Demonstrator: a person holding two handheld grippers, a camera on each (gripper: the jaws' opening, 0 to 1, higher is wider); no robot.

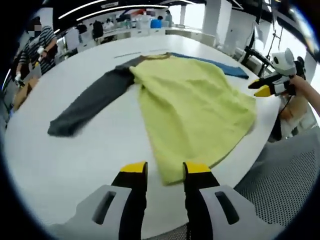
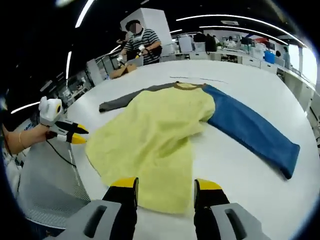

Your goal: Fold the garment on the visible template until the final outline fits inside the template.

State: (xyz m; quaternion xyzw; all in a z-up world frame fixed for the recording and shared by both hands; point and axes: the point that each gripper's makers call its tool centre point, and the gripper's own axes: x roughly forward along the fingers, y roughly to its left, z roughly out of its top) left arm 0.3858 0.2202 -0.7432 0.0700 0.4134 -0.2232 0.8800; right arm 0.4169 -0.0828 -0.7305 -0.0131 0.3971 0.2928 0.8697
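While the yellow garment [image 1: 192,110] lies flat on the white table [image 1: 75,160], both the left gripper [image 1: 165,170] and the right gripper [image 2: 165,186] hover spread apart, holding nothing.

words: none to read | numbers: none | labels or brands: none | signs: far-off things in the room too blurry to tell

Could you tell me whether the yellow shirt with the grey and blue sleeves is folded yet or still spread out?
Spread: the yellow long-sleeved shirt lies mostly flat on the white table, its grey sleeve and blue sleeve both stretched outward.
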